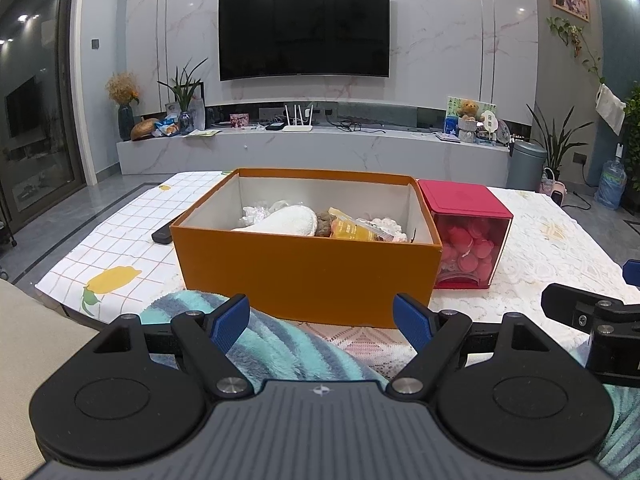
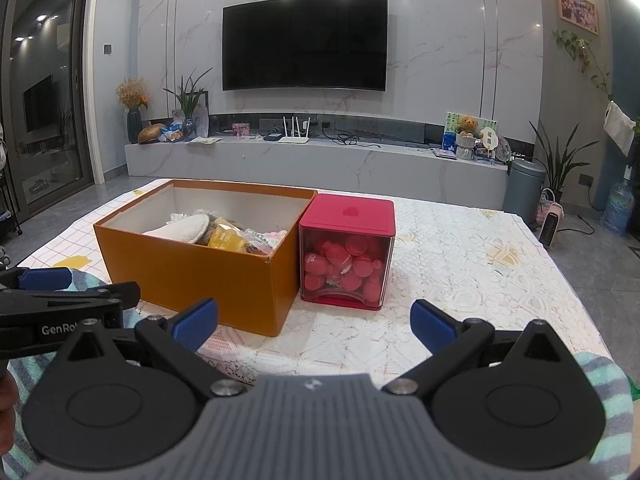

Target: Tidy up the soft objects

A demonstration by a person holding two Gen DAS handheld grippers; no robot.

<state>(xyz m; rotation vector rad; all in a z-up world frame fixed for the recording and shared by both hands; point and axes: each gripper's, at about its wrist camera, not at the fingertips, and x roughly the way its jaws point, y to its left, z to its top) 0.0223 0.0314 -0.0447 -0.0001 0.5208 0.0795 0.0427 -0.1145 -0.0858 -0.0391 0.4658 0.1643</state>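
An orange cardboard box [image 1: 304, 276] [image 2: 192, 276] stands open on the table, holding soft items: a white fluffy pad [image 1: 288, 220], a brown plush piece [image 1: 323, 222] and a yellow packet [image 1: 352, 230]. A teal and grey striped fleece cloth [image 1: 280, 344] [image 2: 600, 376] lies at the table's near edge, under both grippers. My left gripper [image 1: 322, 322] is open over the cloth, just in front of the box. My right gripper [image 2: 314, 324] is open too, with nothing between its fingers, facing the gap between box and red container.
A red-lidded clear container [image 1: 472, 240] [image 2: 348, 264] full of pink round pieces stands against the box's right side. A dark remote [image 1: 162, 234] lies left of the box. A lace tablecloth [image 2: 480, 280] covers the table's right part. TV wall and cabinet lie beyond.
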